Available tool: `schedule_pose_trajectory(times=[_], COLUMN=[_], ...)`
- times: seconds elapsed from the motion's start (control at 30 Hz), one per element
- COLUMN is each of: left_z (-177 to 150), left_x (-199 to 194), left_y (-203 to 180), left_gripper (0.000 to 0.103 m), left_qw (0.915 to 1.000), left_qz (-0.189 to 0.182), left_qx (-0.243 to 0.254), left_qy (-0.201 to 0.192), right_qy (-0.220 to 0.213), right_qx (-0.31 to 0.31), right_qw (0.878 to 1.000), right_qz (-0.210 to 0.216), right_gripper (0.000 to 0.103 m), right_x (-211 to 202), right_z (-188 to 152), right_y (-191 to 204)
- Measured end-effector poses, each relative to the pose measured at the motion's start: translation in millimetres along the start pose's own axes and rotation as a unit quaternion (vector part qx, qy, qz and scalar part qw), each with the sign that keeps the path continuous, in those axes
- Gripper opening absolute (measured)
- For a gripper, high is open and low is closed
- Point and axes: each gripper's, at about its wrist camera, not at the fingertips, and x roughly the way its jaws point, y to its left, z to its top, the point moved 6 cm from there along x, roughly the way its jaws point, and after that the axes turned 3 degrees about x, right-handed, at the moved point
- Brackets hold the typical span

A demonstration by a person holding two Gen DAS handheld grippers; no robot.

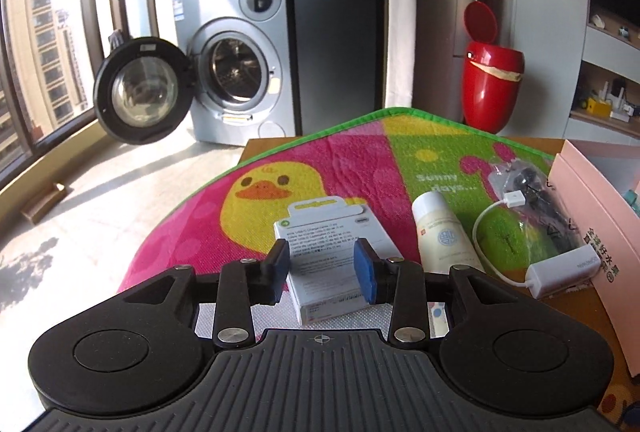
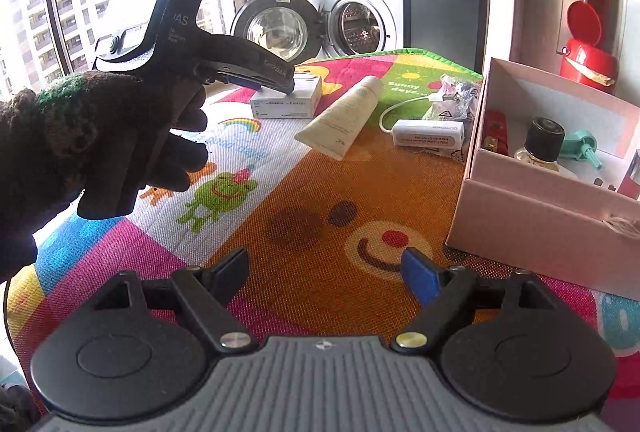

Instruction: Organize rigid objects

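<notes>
A small white cable box [image 1: 332, 252] lies on the colourful mat [image 1: 320, 168]. My left gripper [image 1: 322, 264] is open, its blue pads either side of the box, not visibly pressing it. In the right wrist view the left gripper's tip [image 2: 286, 82] rests at the same box [image 2: 286, 100]. A cream tube [image 1: 442, 232] [image 2: 344, 116], a white adapter with cable [image 1: 564, 272] [image 2: 428, 132] and a clear bag of dark parts [image 1: 532, 192] lie to the right. My right gripper [image 2: 326, 274] is open and empty above the mat.
A pink open box [image 2: 532, 208] at the right holds a small bottle [image 2: 540, 142], a red item and a teal part. A washing machine [image 1: 240, 64] with its door open and a red bin [image 1: 492, 80] stand beyond the table.
</notes>
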Motion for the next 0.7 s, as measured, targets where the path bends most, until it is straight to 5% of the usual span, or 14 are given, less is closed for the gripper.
schedule_pose_trajectory(times=[0.2, 0.33, 0.43, 0.57, 0.7], left_z=[6, 7, 6, 7, 6], left_x=[-2, 1, 9, 12, 3], left_y=[-17, -21, -26, -33, -30], left_gripper=[0.039, 0.037, 0.038, 0.059, 0.058], left_qw=[0.9977, 0.999, 0.9986, 0.9966, 0.9963], left_qz=[-0.058, -0.024, -0.038, -0.072, -0.079], left_qx=[0.034, 0.038, 0.038, 0.041, 0.032], left_qy=[-0.005, -0.003, 0.0, 0.005, -0.012], right_qy=[0.001, 0.001, 0.002, 0.002, 0.001], right_qx=[-0.002, 0.0, -0.001, 0.001, 0.002], right_qw=[1.0, 1.0, 1.0, 1.0, 1.0], right_qz=[0.001, 0.004, 0.005, 0.006, 0.007], right_gripper=[0.086, 0.086, 0.087, 0.087, 0.087], right_x=[1, 0, 0, -1, -1], right_z=[0, 0, 0, -1, 0], right_y=[1, 1, 1, 1, 2])
